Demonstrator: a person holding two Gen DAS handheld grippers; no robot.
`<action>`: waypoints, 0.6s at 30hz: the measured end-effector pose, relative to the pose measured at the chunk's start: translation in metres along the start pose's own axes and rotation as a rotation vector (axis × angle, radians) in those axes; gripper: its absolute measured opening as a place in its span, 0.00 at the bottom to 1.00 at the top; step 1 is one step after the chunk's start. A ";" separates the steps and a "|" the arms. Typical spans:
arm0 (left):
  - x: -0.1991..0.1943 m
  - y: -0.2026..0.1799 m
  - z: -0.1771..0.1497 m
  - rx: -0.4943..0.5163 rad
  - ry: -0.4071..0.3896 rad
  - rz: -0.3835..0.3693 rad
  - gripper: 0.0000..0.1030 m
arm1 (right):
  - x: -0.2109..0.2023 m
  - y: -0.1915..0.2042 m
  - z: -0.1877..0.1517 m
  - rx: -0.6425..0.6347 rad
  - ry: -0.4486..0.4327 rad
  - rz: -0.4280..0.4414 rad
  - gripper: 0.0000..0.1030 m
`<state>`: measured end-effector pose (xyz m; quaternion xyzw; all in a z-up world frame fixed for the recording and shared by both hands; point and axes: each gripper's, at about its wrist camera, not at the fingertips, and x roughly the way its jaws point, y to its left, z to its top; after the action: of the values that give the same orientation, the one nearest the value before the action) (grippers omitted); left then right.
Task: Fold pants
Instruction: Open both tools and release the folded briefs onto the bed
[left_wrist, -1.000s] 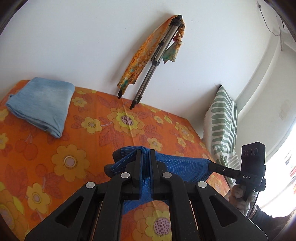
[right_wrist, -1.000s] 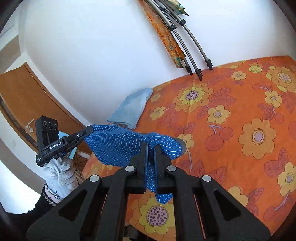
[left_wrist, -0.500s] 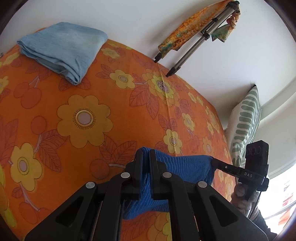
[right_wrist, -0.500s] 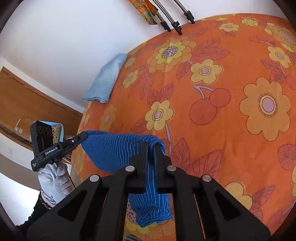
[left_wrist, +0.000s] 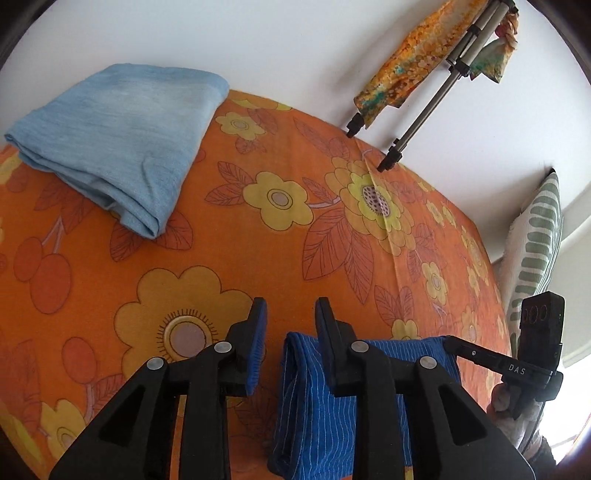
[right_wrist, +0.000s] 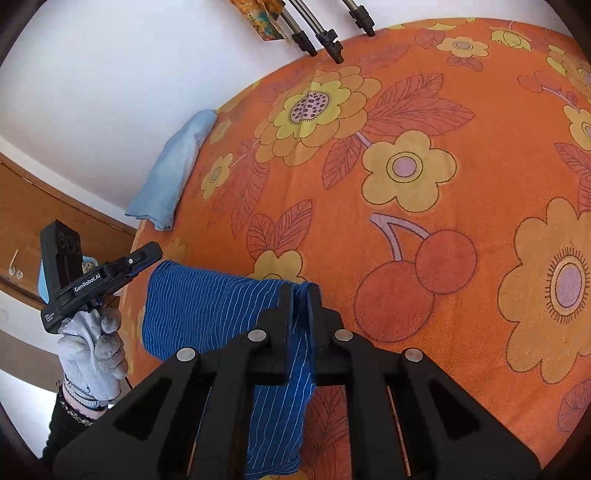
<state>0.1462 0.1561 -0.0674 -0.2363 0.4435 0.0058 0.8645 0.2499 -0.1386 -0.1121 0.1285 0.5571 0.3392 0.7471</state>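
Placing step, apparently. Left gripper (left_wrist: 290, 325) fingers stood apart, released; right gripper (right_wrist: 300, 295) clenched on blue pants (right_wrist: 207, 306), draped low over the bed (right_wrist: 424, 110). Next: right release, then smoothing.

The left gripper (left_wrist: 290, 317) is hovering low over the bed's near edge with its two fingers spread wide apart, gripping nothing. The right gripper (right_wrist: 301, 295) is sitting beside it, its fingers pressed tight together on a fold of blue cloth. A gloved left hand (right_wrist: 92, 343) is wrapping around the left gripper's handle
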 end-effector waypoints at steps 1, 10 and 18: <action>-0.007 -0.006 -0.001 0.041 -0.017 0.010 0.24 | -0.002 -0.003 0.000 0.012 -0.002 0.006 0.10; -0.025 -0.072 -0.046 0.384 -0.008 -0.036 0.24 | -0.056 0.022 -0.025 -0.136 -0.148 -0.044 0.15; 0.015 -0.046 -0.045 0.334 0.082 0.049 0.24 | -0.027 0.062 -0.065 -0.347 -0.052 -0.053 0.15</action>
<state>0.1312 0.0937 -0.0828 -0.0785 0.4787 -0.0567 0.8726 0.1635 -0.1219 -0.0792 -0.0084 0.4740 0.4069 0.7808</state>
